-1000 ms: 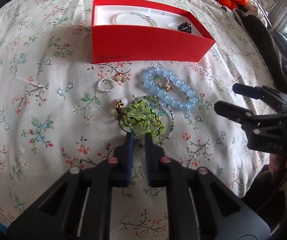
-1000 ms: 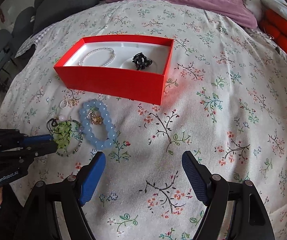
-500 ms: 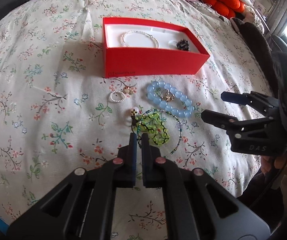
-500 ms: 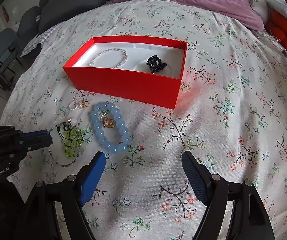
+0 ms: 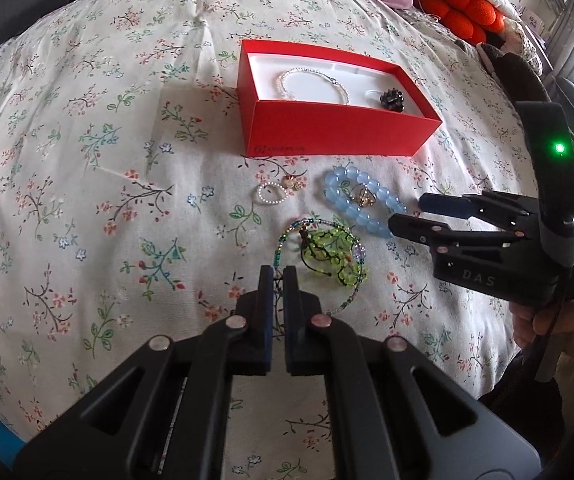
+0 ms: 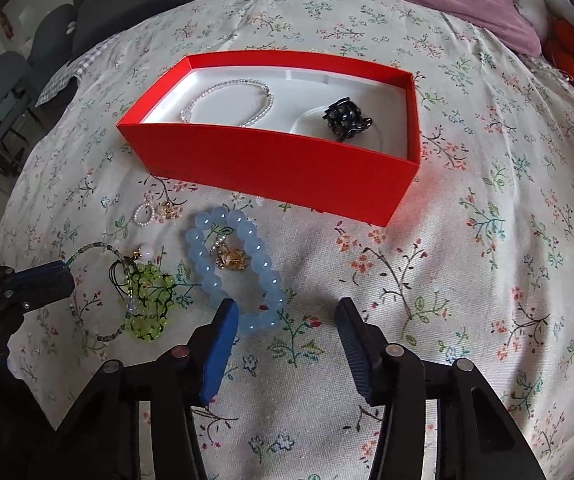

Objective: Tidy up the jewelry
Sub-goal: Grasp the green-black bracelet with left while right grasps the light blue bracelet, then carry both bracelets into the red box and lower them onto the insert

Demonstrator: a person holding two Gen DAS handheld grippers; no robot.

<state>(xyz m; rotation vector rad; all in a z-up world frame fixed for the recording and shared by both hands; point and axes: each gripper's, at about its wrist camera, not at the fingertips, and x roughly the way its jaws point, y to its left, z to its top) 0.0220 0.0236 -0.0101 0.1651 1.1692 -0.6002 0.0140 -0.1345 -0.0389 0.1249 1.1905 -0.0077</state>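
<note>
1. Evidently the step in hand is lifting the green jewelry off the bedspread: the left gripper (image 5: 277, 276) has its fingers drawn nearly together, pinched on the thin strand of the green seed-bead necklace (image 5: 283, 240), whose loop trails forward from the tips.
2. Tangled inside that loop lies a lime-green bead cluster (image 5: 333, 258) on dark cord, glassy and knobbly; whether it is joined to the strand cannot be told.
3. The right gripper (image 6: 283, 322) hangs with its fingers wide apart and nothing between them, just beside the near end of the pale blue bead bracelet (image 6: 235, 268), a ring of smooth, translucent round beads with a small gold charm (image 6: 233, 258) lying inside it.
4. Near the box front lie a tiny pearl ring (image 5: 269, 193) and a small gold piece (image 5: 293, 183), well apart from both grippers.
5. The red cardboard box (image 6: 279, 164) stands beyond them, rigid and rectangular with a white moulded liner; it already holds a slim pearl bracelet (image 6: 227, 102) and a dark chain bundle (image 6: 345, 118).
6. Next, in all likelihood, the strand must be raised high enough to clear the box's front wall, then carried over the liner. Being limp and snagged, it may drag the cluster or slip from so narrow a pinch.
7. The floral cotton bedspread (image 5: 87, 160) is soft and creased, giving little firm backing for picking small pieces.
</note>
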